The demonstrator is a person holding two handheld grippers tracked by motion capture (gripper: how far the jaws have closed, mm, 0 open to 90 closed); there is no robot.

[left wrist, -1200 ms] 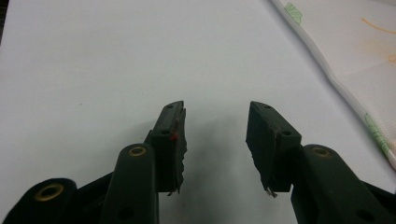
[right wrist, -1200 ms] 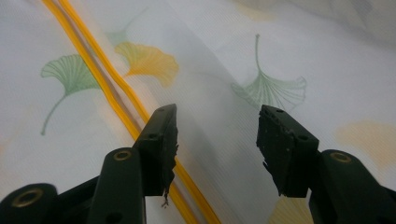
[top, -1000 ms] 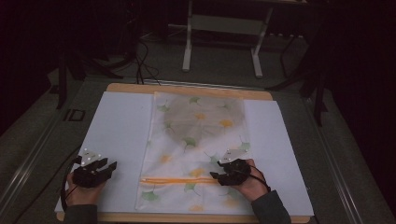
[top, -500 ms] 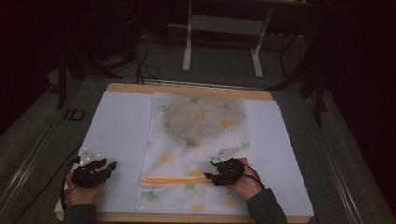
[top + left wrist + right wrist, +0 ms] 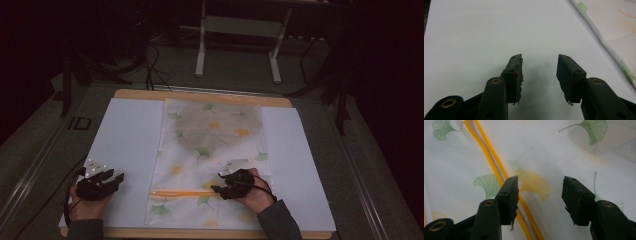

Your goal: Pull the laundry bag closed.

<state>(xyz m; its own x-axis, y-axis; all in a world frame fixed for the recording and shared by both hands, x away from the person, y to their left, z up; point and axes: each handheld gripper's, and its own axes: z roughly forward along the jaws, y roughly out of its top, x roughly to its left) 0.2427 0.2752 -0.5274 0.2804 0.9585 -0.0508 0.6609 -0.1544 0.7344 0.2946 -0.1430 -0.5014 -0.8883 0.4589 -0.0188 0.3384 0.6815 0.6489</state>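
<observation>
Your right gripper [image 5: 218, 189], jaws wide and empty, hovers at the near end of the orange chopsticks [image 5: 182, 193] lying on the leaf-print cloth [image 5: 215, 135], so closing now may pinch fabric or catch one stick, while your left gripper [image 5: 116, 178] waits open.

The white sheet [image 5: 125, 145] lies bare left of the leaf-printed cloth [image 5: 215, 150] — level passage from the table's far edge down to the left gripper [image 5: 112, 179]. A matching bare strip runs along the cloth's right side. On the cloth, the orange chopsticks [image 5: 182, 193] lie flat across the near part, just beside the right gripper [image 5: 216, 189] — the one low obstacle there. The cloth's hem [image 5: 609, 47] makes a slight ridge.
</observation>
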